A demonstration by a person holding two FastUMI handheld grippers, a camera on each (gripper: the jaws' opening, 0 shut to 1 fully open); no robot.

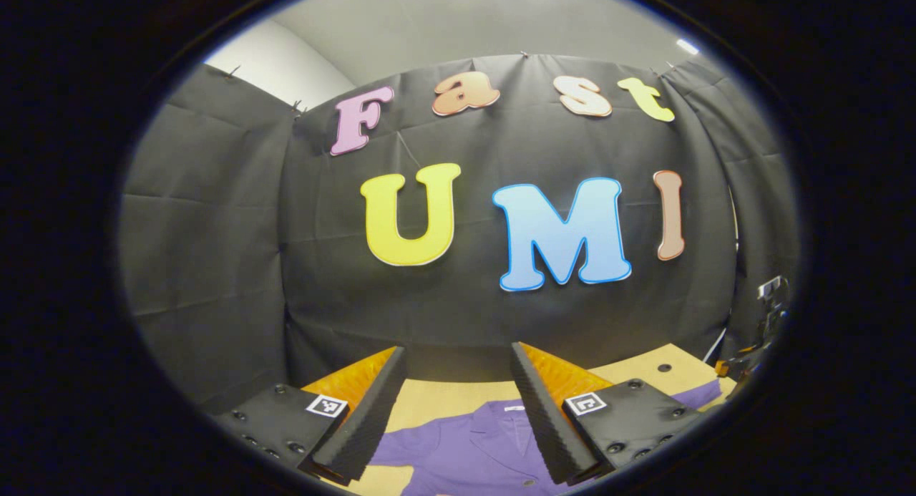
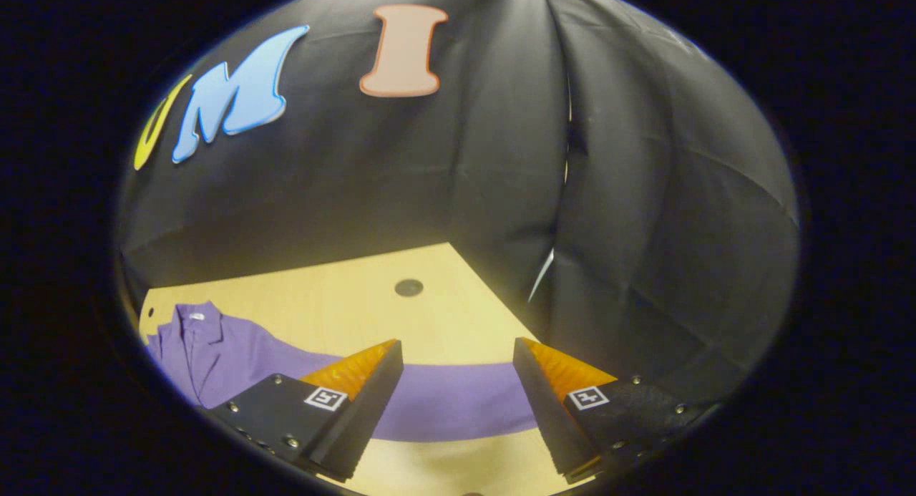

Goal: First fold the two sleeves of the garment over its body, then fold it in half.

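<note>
Hovering with fingers apart, both the left gripper [image 1: 458, 403] and right gripper [image 2: 458, 399], above the purple shirt [image 1: 465, 449] lying flat on the table [image 2: 343, 295], right sleeve [image 2: 451, 403] outstretched between the right fingers: probably needing lowering onto its cuff end before pinching.

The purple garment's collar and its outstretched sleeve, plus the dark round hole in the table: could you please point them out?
collar [image 2: 192, 317]: right gripper view, on the collar's top.
sleeve [image 2: 451, 399]: right gripper view, mid-sleeve between the fingers.
hole [image 2: 408, 288]: right gripper view, its centre.
</note>
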